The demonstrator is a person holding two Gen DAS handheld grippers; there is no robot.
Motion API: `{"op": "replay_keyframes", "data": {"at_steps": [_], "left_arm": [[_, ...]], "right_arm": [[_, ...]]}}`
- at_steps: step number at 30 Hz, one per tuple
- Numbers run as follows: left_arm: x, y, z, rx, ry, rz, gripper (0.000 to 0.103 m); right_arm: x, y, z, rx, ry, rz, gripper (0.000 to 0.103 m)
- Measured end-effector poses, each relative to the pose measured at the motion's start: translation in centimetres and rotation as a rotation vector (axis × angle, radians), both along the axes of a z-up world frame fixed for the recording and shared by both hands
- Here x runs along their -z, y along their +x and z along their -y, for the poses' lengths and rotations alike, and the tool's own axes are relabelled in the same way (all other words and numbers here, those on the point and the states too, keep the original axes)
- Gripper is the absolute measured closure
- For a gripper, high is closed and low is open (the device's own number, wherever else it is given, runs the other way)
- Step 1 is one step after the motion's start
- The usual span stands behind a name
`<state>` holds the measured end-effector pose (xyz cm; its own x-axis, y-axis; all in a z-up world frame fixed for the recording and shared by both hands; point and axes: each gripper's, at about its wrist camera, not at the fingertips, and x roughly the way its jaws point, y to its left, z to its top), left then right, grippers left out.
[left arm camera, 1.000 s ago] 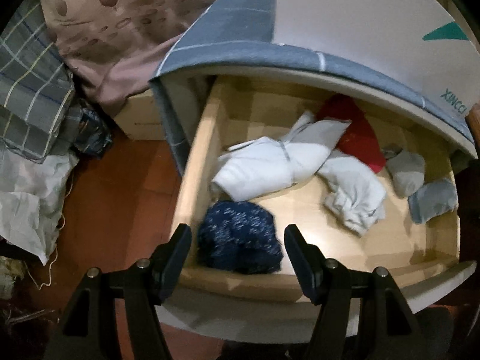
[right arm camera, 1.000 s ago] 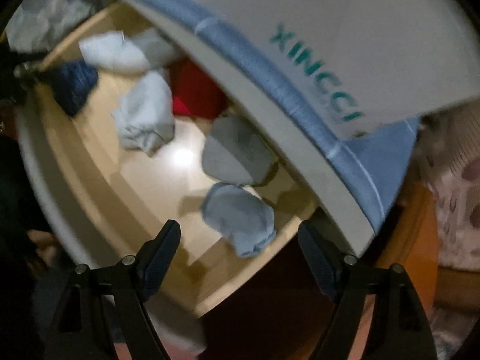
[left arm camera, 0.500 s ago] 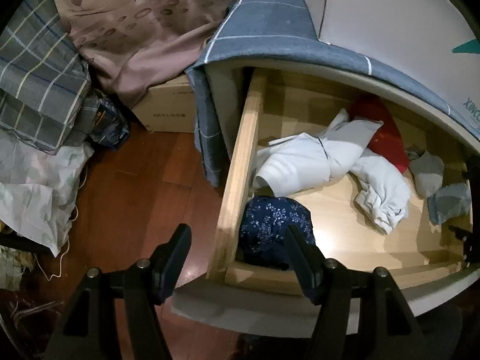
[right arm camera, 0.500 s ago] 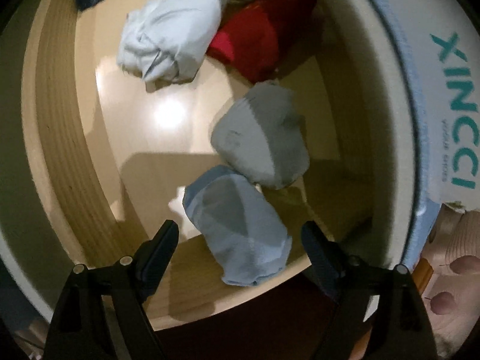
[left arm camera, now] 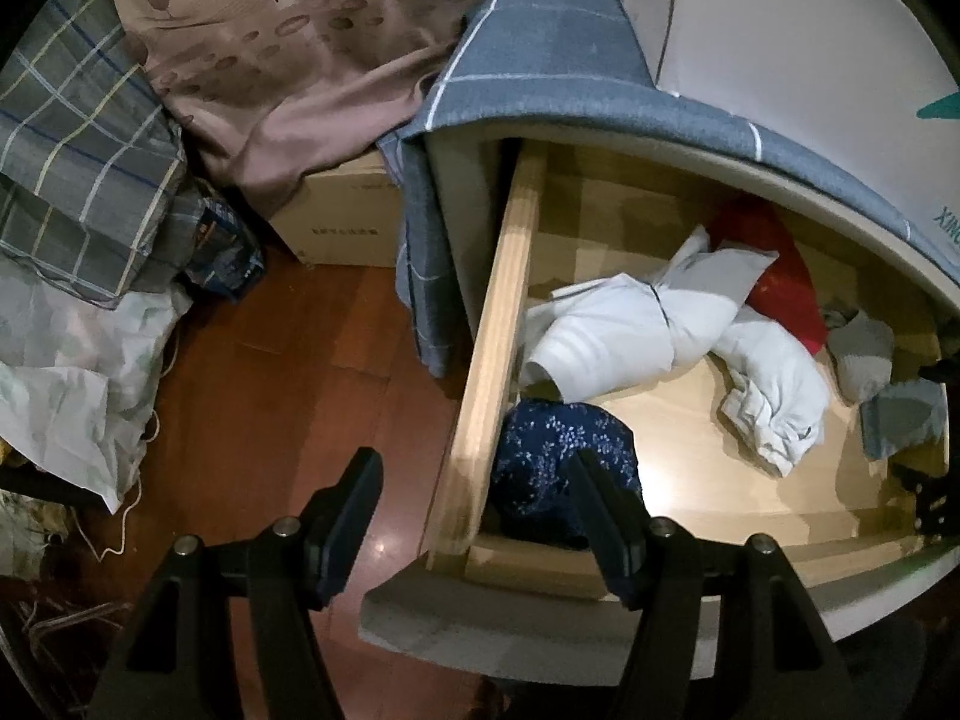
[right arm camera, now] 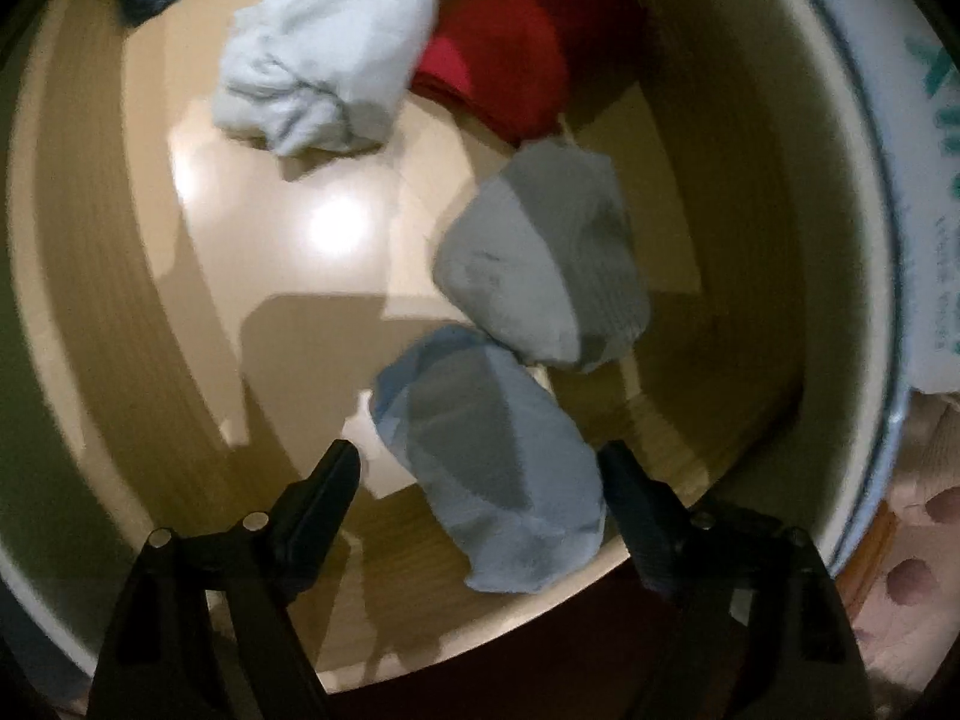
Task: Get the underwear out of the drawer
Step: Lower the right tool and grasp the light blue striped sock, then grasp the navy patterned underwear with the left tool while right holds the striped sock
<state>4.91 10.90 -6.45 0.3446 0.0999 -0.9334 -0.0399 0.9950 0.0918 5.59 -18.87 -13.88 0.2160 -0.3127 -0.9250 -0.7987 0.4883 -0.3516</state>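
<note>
The open wooden drawer (left arm camera: 492,348) holds several bundled garments. In the right wrist view a light blue bundle (right arm camera: 486,468) lies between my open right gripper's (right arm camera: 480,468) fingers at the drawer's near corner. A grey bundle (right arm camera: 540,264) lies just beyond it, then a red one (right arm camera: 516,60) and a white one (right arm camera: 324,72). In the left wrist view my open left gripper (left arm camera: 474,480) straddles the drawer's left side rail, with a navy dotted bundle (left arm camera: 558,450) by its right finger. White garments (left arm camera: 630,324), the red garment (left arm camera: 774,264), the grey bundle (left arm camera: 864,348) and the blue bundle (left arm camera: 900,414) also show there.
A blue checked cloth (left arm camera: 540,72) covers the cabinet top, with a white box (left arm camera: 780,18) on it. A cardboard box (left arm camera: 342,222), bedding (left arm camera: 78,138) and a plastic bag (left arm camera: 66,372) lie on the wooden floor (left arm camera: 288,396) to the left.
My right gripper has moved down into the drawer until its fingers flank the light blue bundle. My left gripper has shifted left, from over the navy bundle to over the drawer's side rail.
</note>
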Motion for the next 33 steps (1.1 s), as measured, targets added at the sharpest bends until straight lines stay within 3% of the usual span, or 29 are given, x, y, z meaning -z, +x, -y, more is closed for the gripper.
{"op": "replay_keyframes", "data": {"at_steps": [2,6,14,20,24,26,28,33], "left_arm": [[0.1,0.0,-0.2,-0.001,0.002,0.001,0.037],[0.2,-0.1,-0.4,-0.003,0.006,0.001,0.037],[0.0,0.5,-1.0,0.020,-0.024,-0.007,0.037],[0.1,1.5,-0.4,0.081,-0.088,-0.069,0.037],[1.0,2.6,0.8,0.119,-0.136,-0.167,0.035],[1.5,3.2,1.0,0.115,-0.116,-0.194,0.034],[2.1,4.0,1.3,0.111,-0.103,-0.237,0.034],[3.1,4.8,2.2,0.123,-0.058,-0.293,0.032]], "right_arm": [[0.8,0.6,0.2,0.012,-0.015,-0.009,0.027],[1.8,1.3,0.3,0.123,0.043,-0.103,0.039],[0.0,3.0,2.2,0.606,0.383,-0.340,0.048],[0.3,2.4,2.2,0.738,0.342,-0.306,0.047],[1.4,2.3,3.5,0.803,0.342,-0.295,0.047],[2.2,2.9,3.4,0.841,0.342,-0.289,0.045],[1.9,3.0,3.7,0.876,0.370,-0.284,0.051],[0.3,3.7,5.4,0.963,0.487,-0.243,0.056]]}}
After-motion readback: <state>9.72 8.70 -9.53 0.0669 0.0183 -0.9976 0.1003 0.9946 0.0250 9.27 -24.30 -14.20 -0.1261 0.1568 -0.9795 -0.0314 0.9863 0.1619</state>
